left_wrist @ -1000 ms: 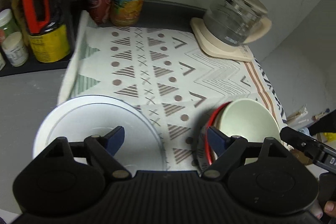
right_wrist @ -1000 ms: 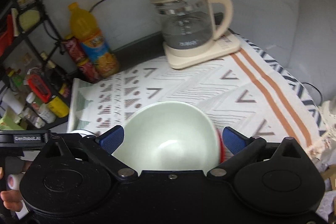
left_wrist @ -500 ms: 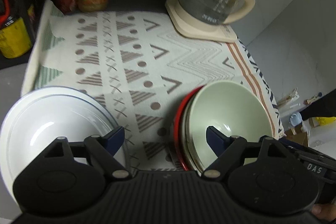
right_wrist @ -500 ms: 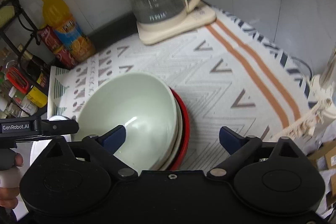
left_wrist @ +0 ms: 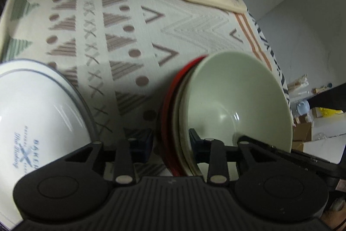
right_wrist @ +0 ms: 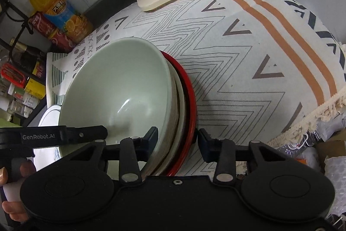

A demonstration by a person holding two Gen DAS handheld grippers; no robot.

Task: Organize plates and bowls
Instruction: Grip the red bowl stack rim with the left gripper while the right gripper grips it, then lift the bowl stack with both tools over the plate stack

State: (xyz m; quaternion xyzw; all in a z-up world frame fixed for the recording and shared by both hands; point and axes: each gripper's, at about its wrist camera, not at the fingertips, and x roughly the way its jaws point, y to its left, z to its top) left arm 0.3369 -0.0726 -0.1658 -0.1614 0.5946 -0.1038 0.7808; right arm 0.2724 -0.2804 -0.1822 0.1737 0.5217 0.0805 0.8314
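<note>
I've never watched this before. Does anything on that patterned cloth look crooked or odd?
Yes: the stack of green bowl, cream dish and red plate stands tilted, nearly on edge, with both grippers straddling its rim.

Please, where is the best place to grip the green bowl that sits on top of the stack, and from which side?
Probably the near rim of the green bowl, from the open top, one finger inside and one outside. It sits nested in the cream dish and red plate, so its lower wall is hidden and only the rim stands free.
</note>
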